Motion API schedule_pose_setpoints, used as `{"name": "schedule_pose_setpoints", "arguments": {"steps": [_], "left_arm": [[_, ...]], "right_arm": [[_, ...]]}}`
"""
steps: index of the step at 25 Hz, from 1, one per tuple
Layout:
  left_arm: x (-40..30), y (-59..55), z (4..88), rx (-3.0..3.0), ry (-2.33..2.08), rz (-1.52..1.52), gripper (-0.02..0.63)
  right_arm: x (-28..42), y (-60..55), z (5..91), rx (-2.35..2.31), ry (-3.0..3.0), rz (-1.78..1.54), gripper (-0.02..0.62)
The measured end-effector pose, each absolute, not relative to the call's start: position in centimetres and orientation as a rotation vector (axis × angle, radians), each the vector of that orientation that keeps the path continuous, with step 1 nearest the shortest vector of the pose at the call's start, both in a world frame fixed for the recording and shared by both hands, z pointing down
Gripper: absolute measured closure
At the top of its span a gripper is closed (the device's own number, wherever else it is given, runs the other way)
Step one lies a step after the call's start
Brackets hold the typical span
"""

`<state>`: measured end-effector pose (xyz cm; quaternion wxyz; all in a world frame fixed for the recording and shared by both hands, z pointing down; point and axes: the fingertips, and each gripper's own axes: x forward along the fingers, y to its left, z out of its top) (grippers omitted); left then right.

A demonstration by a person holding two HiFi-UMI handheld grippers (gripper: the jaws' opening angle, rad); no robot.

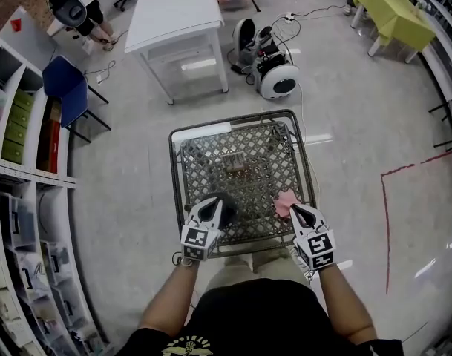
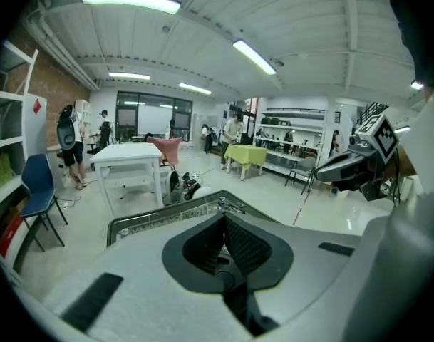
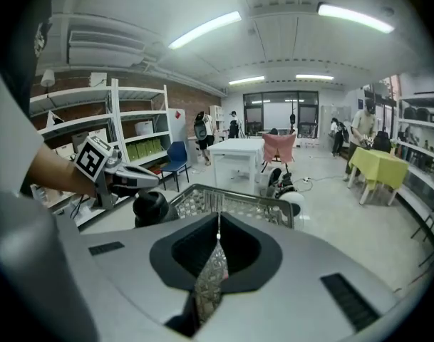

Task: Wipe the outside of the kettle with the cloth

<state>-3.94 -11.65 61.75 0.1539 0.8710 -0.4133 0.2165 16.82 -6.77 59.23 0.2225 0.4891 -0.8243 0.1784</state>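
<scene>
A black kettle [image 1: 224, 201] hangs just over the near edge of a wire-mesh table [image 1: 244, 122], right under the tips of my left gripper [image 1: 214, 206]. The right gripper view shows that kettle [image 3: 151, 206] as a dark round body below the left gripper [image 3: 135, 179]. In the left gripper view my left gripper [image 2: 224, 235] has its jaws closed together, and the kettle is hidden beneath it. My right gripper [image 1: 296, 208] is shut on a pink cloth [image 1: 286, 202]. A strip of the cloth [image 3: 211, 280] runs down between its pads.
A small brown object [image 1: 234, 165] lies on the mesh. Beyond it stand a white table [image 1: 174, 13], a round white machine [image 1: 277, 76] and a yellow-green table [image 1: 396, 13]. Shelves [image 1: 18, 124] and a blue chair [image 1: 66, 87] line the left side. Red tape [image 1: 385, 221] marks the floor.
</scene>
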Motion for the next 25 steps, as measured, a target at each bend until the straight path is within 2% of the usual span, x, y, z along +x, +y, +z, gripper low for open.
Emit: {"name": "schedule_pose_setpoints", "arguments": {"steps": [7, 9, 10, 21, 25], "left_arm": [[-4.3, -11.8, 63.2, 2.447, -1.177, 0.637, 0.601], [-4.1, -11.8, 63.3, 2.449, -1.169, 0.651, 0.601], [-4.0, -11.8, 63.4, 2.455, -1.165, 0.665, 0.601], [-4.0, -11.6, 64.5, 2.388, -1.152, 0.780, 0.601], [-4.2, -11.5, 64.6, 2.390, -1.151, 0.795, 0.601]], "right_arm": [[19.0, -5.7, 67.5, 1.214, -2.145, 0.650, 0.576], [19.4, -5.6, 69.1, 1.191, -2.123, 0.685, 0.492], [19.6, -5.7, 69.8, 1.183, -2.114, 0.697, 0.471], [20.5, -5.9, 77.7, 1.084, -2.016, 0.828, 0.354], [20.9, -5.9, 80.5, 1.041, -1.961, 0.855, 0.337]]}}
